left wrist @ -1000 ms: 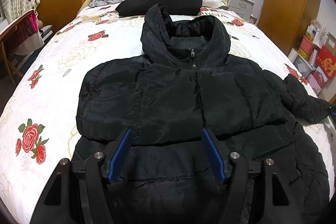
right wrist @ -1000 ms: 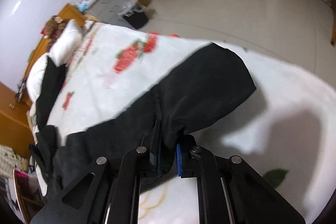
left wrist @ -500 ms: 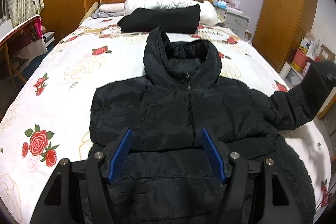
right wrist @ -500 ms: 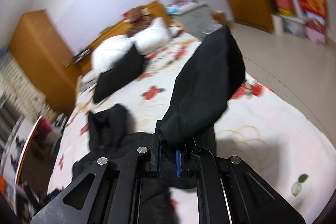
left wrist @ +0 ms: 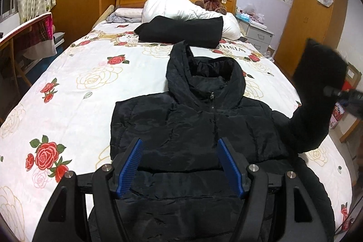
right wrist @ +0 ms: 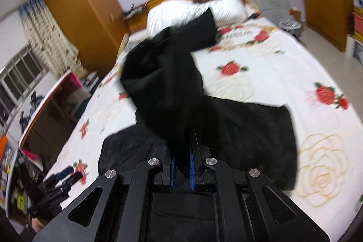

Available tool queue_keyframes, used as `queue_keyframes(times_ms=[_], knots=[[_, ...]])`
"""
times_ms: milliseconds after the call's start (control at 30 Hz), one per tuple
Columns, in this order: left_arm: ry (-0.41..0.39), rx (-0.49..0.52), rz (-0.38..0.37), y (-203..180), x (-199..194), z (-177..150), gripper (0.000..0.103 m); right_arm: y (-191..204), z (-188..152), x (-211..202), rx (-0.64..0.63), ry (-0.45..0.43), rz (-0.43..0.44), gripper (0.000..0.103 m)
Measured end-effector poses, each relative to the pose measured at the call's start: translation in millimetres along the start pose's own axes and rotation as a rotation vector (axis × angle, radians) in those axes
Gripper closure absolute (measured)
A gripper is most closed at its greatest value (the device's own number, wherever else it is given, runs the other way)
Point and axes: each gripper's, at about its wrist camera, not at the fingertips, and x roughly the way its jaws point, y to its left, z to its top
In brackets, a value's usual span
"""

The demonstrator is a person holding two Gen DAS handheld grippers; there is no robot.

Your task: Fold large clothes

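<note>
A black hooded puffer jacket [left wrist: 199,128] is laid front-up along the middle of the rose-print bedspread [left wrist: 90,83], hood toward the headboard, its zip closed. Its sleeve [left wrist: 317,101] on the right side is raised off the bed and is clamped near the cuff between the nearly closed jaws of the right gripper [right wrist: 181,165]. The left gripper [left wrist: 179,165] is held above the jacket's lower front with its jaws spread and nothing between them. The step in hand is judged to be the folding of this sleeve across the chest. It would be done well if the cuff were carried over the zip line and laid flat, with the crease kept at the shoulder seam and the grip kept until the padding has settled; the body could be pinned by the free gripper so that it is not dragged sideways. Beyond the hood, 1 folded black garment [left wrist: 181,33] lies against a white pillow [left wrist: 177,6], with a teddy bear [left wrist: 212,0] behind. These are well apart from the jacket, and nothing seems to stand in the sleeve's way.
</note>
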Motion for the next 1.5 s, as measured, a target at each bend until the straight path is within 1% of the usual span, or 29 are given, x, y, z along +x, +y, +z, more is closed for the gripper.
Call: queue_keyframes(times_ms=[67,367,433,533,600,633,667,700,733,767,800,833,900,967,1000,1100,1167,1233,1267,1300,1333,1367,1400,1433,1467,1500], knots=[[0.004,-0.008,0.002,5,3,-1,0.033,9,-8,25,-0.01,0.049,0.012,0.094],[0.031,-0.028,0.004,17,20,-7,0.033,26,-55,111,-0.006,0.232,0.032,0.092],[0.037,-0.034,0.003,19,23,-8,0.033,28,-61,124,-0.009,0.266,0.036,0.089],[0.051,-0.049,-0.002,19,29,-7,0.033,30,-69,135,-0.009,0.313,0.047,0.079],[0.06,-0.063,-0.014,18,31,-5,0.033,32,-70,129,-0.022,0.303,0.064,0.073],[0.062,-0.068,-0.022,16,33,-4,0.033,32,-68,124,-0.025,0.298,0.081,0.066],[0.064,-0.073,-0.03,14,34,-3,0.033,32,-66,117,-0.026,0.291,0.105,0.063],[0.067,-0.079,-0.042,12,35,-2,0.033,33,-65,112,-0.028,0.284,0.119,0.062],[0.07,-0.084,-0.05,9,36,-1,0.033,35,-66,107,-0.034,0.276,0.133,0.057],[0.074,-0.088,-0.061,6,36,0,0.033,34,-63,99,-0.041,0.266,0.148,0.045],[0.077,-0.09,-0.073,2,37,2,0.032,33,-62,94,-0.044,0.256,0.156,0.039],[0.078,-0.09,-0.087,-2,38,3,0.032,34,-61,89,-0.046,0.241,0.164,0.037],[0.083,-0.084,-0.102,-10,42,6,0.029,26,-56,74,-0.032,0.211,0.174,0.037],[0.106,-0.085,-0.13,-18,53,8,0.027,15,-53,59,-0.018,0.176,0.169,0.037],[0.129,-0.09,-0.146,-22,63,9,0.027,9,-52,54,-0.022,0.155,0.145,0.037],[0.19,-0.106,-0.155,-33,92,7,0.027,-14,-49,40,-0.023,0.106,0.07,0.037],[0.228,-0.108,-0.159,-42,113,5,0.027,-36,-48,31,-0.005,0.078,-0.002,0.037],[0.262,-0.113,-0.18,-51,130,2,0.03,-54,-47,26,0.017,0.063,-0.06,0.037],[0.274,-0.115,-0.198,-55,136,1,0.045,-63,-47,25,0.03,0.059,-0.084,0.039],[0.29,-0.112,-0.208,-59,141,-1,0.075,-70,-46,24,0.042,0.058,-0.101,0.043],[0.306,-0.096,-0.186,-63,146,-3,0.088,-77,-46,25,0.053,0.058,-0.126,0.052],[0.306,-0.075,-0.161,-65,147,-3,0.095,-81,-46,26,0.059,0.057,-0.145,0.061],[0.28,-0.061,-0.152,-65,142,-3,0.099,-86,-46,27,0.067,0.056,-0.164,0.065],[0.248,-0.053,-0.141,-63,136,-1,0.1,-88,-46,29,0.071,0.053,-0.172,0.073],[0.211,-0.041,-0.12,-59,129,2,0.1,-88,-46,30,0.07,0.046,-0.181,0.076],[0.186,-0.033,-0.097,-54,122,5,0.1,-90,-45,31,0.069,0.042,-0.182,0.076]])
